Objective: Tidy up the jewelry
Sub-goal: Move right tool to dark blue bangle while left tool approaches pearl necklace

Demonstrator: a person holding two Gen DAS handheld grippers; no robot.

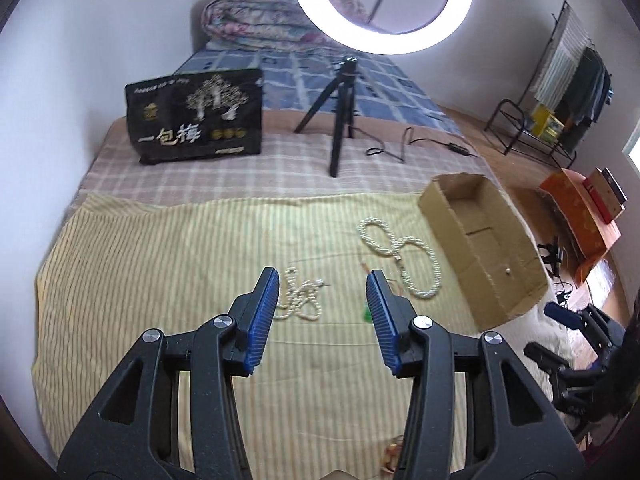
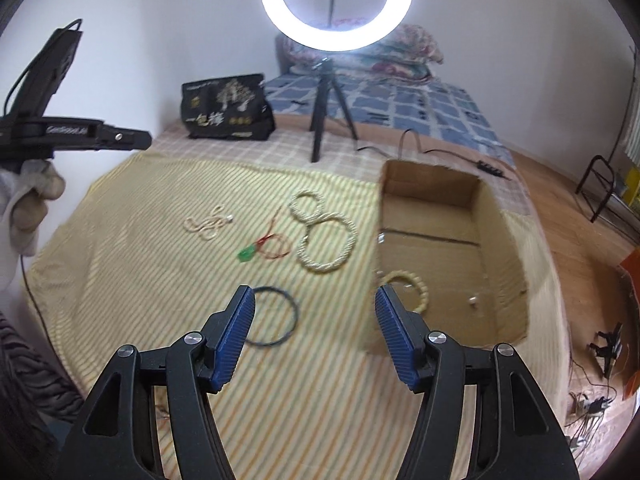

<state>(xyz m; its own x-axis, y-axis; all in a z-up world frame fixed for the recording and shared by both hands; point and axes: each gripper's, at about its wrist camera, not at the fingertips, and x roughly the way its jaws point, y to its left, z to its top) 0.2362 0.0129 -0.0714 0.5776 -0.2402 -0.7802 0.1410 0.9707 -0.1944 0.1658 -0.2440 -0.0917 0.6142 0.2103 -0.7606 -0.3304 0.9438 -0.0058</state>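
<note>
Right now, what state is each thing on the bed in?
Left claw: open, empty.
Right claw: open, empty.
Cardboard box: open-topped, one beaded bracelet inside.
Pearl necklace: looped on the cloth.
Small pearl strand: bunched on the cloth.
Black ring: flat on the cloth.
Ring light: on.

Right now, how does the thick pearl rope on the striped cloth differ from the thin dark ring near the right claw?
The thick pearl rope is cream, beaded and bulky; the thin dark ring is black, smooth and slim. The rope is twisted into a figure eight of two loops; the ring is one plain circle. The rope lies farther up the cloth, the ring just ahead of the right claw. Both lie flat on the striped cloth, outside the cardboard box.
</note>
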